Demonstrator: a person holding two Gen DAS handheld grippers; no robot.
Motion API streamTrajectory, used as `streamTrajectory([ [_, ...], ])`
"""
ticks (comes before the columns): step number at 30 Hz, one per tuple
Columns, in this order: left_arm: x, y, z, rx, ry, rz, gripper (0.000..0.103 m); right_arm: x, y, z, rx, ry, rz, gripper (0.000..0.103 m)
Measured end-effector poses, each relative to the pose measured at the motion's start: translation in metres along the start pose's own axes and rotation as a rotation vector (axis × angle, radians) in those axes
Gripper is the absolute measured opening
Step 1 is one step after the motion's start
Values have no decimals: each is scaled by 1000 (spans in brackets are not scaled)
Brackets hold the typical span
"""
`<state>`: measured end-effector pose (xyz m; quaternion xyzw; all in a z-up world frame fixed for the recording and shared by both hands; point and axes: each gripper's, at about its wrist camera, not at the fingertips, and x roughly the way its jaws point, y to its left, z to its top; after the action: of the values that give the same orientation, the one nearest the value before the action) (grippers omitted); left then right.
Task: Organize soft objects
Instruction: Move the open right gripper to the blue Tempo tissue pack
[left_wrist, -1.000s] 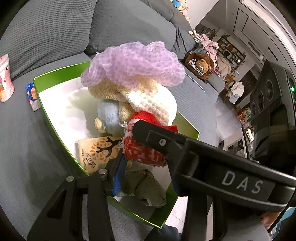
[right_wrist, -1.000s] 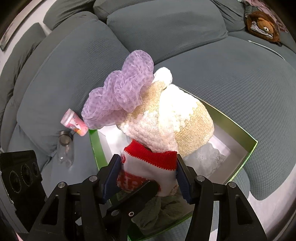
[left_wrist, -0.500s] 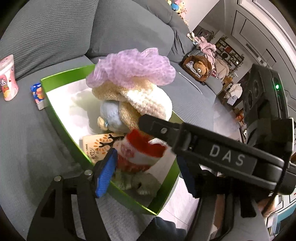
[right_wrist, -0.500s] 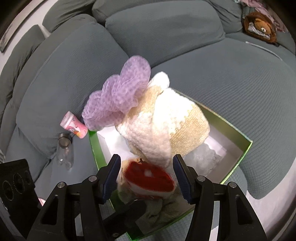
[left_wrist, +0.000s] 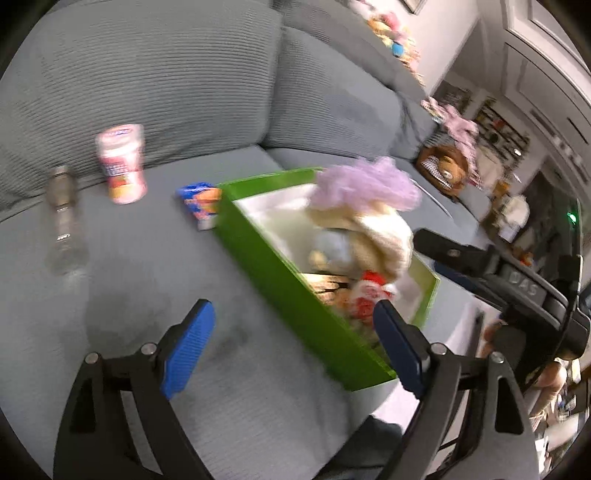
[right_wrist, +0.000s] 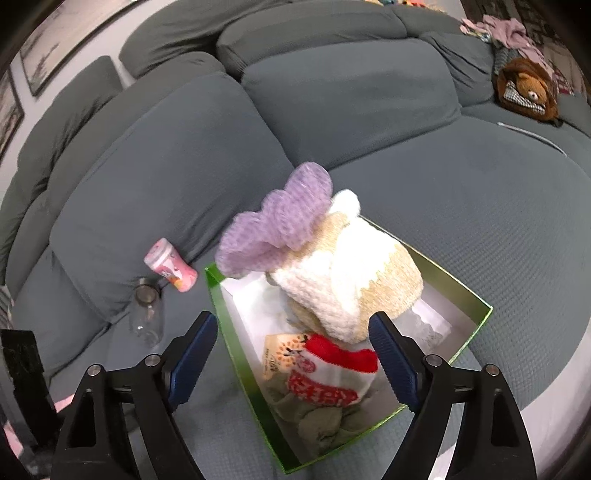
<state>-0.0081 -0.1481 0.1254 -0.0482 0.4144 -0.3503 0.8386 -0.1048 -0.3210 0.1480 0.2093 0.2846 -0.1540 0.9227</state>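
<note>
A green box (right_wrist: 240, 354) (left_wrist: 280, 280) on the grey sofa holds a pile of soft things. On top is a lilac mesh puff (right_wrist: 280, 225) (left_wrist: 365, 184), under it a cream and tan knitted hat (right_wrist: 354, 280) (left_wrist: 384, 229). A red and white sock (right_wrist: 328, 373) (left_wrist: 365, 295) lies loose over a grey-green cloth (right_wrist: 325, 424). My right gripper (right_wrist: 291, 354) hangs above the box's near end, its jaws opening, pads clear of the sock below. My left gripper (left_wrist: 295, 339), jaws opening too, holds nothing and hovers over the sofa seat and the box's left wall.
A pink canister (left_wrist: 122, 166) (right_wrist: 171, 269) and a clear bottle (left_wrist: 64, 229) (right_wrist: 147, 314) sit left of the box on the seat. A small blue and orange packet (left_wrist: 201, 203) leans at the box's far corner. A brown teddy bear (right_wrist: 524, 92) lies far right.
Both grippers have let go of the red and white sock, which dropped into the box. Both jaws have widened. The left gripper has drawn back and swung left; the right has pulled back slightly.
</note>
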Motion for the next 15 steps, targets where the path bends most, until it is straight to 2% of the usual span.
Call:
streamTrajectory([
  [5,-36,34,-3,-96,-64,46,88,-3,15,-3,-40,-20,7,85],
  [8,-52,43,-3,-132,-100,70,100,-4,24,-4,-70,-23,18,85],
  [9,-58,48,-6,-139,-118,85,101,-5,27,-5,-81,-21,23,85],
  [15,-66,67,-6,-189,-115,121,101,-3,46,-11,-125,-15,36,85],
])
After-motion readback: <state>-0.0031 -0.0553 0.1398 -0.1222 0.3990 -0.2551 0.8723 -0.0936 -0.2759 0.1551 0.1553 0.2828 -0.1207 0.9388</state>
